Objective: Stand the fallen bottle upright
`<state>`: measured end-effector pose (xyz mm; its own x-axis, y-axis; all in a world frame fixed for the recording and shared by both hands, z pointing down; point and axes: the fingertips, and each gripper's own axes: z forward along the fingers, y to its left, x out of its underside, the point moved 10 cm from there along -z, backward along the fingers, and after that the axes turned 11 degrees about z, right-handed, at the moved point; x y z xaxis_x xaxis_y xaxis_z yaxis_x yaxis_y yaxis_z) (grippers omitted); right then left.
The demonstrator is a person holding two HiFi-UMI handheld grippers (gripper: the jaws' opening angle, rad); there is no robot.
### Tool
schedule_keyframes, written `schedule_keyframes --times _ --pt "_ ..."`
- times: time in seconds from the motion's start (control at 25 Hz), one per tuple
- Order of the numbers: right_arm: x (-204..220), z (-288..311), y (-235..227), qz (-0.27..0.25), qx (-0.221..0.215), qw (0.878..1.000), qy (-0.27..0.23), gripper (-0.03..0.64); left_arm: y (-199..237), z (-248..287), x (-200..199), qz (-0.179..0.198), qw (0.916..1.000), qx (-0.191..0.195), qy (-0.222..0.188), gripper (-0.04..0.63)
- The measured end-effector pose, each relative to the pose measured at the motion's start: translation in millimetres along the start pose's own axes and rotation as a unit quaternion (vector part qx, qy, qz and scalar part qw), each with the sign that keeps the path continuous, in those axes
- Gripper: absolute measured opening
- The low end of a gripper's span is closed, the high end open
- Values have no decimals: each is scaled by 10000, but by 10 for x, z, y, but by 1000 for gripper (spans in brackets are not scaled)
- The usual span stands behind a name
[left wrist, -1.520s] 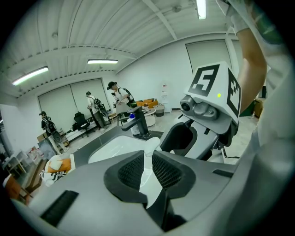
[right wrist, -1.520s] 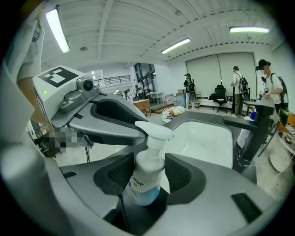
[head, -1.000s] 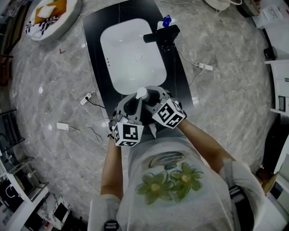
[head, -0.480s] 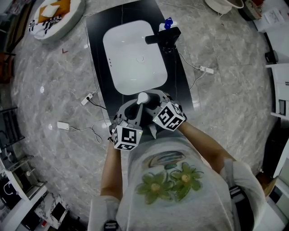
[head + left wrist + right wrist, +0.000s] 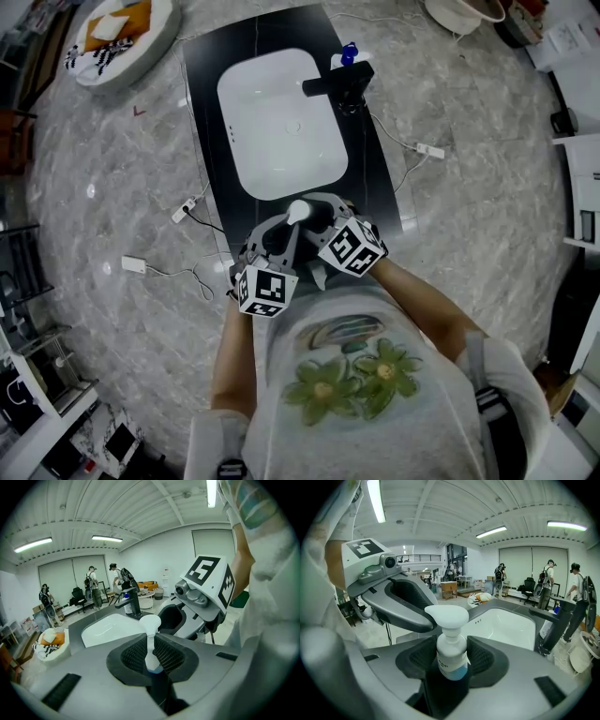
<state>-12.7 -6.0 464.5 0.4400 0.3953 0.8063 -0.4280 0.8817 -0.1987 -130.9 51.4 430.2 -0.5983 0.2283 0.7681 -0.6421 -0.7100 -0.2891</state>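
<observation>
Head view: the left claw point(image 5: 279, 228) and the right claw point(image 5: 317, 214) meet on the bottle point(image 5: 298, 210). The black counter point(image 5: 202, 103) lies just beyond them.

Left gripper view: the jaws are closed on the bottle, pump upward.

Right gripper view: the pads press both its sides.

The bottle is upright already. Setting it down and releasing it remain, I think.

No legible text (bottle point(image 5: 451, 660) print blurred).

Bare forearms rise from the lower frame and meet at centre. The left gripper point(image 5: 277, 234) and right gripper point(image 5: 321, 214) sit side by side, angled downward, each with its jaws closed on the pump bottle point(image 5: 298, 210).
</observation>
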Motion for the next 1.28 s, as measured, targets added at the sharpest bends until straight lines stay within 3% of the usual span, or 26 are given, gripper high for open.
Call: schedule_keyframes --times 1.28 --pt "101 -20 109 207 88 9997 -98 219 -281 -141 20 -422 9986 -323 52 51"
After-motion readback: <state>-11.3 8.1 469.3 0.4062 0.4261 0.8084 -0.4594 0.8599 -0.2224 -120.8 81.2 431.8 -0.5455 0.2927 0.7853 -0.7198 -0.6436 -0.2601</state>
